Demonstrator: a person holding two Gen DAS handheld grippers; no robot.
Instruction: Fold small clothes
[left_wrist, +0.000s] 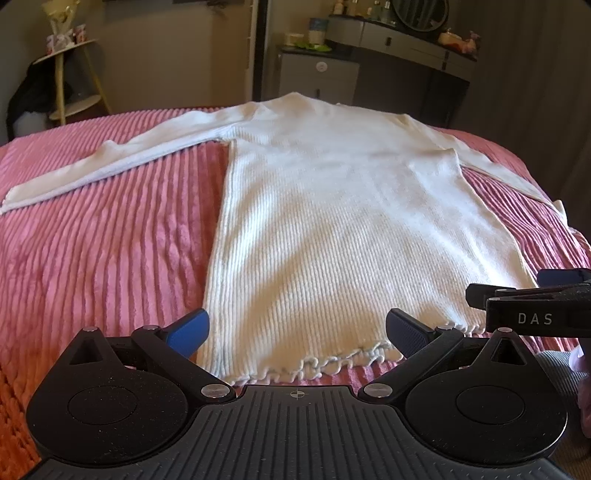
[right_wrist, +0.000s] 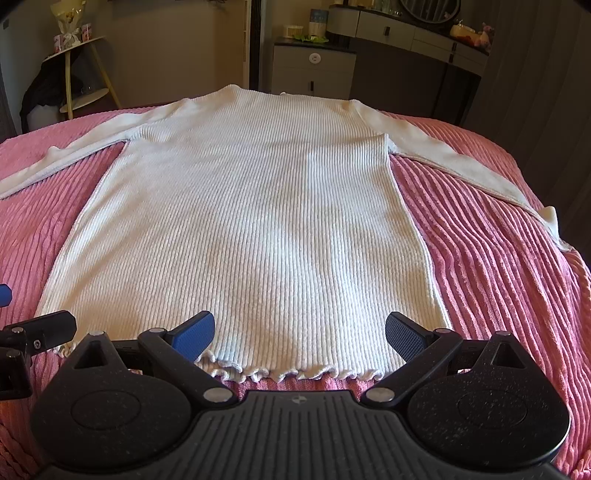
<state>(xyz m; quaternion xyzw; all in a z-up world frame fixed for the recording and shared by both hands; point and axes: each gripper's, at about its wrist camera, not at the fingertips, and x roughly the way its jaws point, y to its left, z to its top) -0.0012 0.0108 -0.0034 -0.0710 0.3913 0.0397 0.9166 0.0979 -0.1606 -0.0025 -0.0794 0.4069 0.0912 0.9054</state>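
Each gripper, the left gripper (left_wrist: 297, 332) and the right gripper (right_wrist: 299, 332), is built of speckled black plastic with blue textured pads (left_wrist: 188, 330), silver pivot screws and a ribbed base; "DAS" is printed in white.

You have one garment to work with: a white ribbed knit sweater (left_wrist: 332, 206) (right_wrist: 251, 206) with long sleeves, spread flat and unfolded on the pink bedcover. Its body runs lengthwise away from you, neck at the far end and the frilly, scalloped hem (left_wrist: 314, 363) (right_wrist: 295, 373) at the near end. The left sleeve (left_wrist: 103, 162) (right_wrist: 66, 158) stretches out to the left and lies straight. The right sleeve (left_wrist: 509, 173) (right_wrist: 461, 162) angles out to the right, its cuff reaching the bedcover's right edge. The fabric lies smooth, with no visible bunching.
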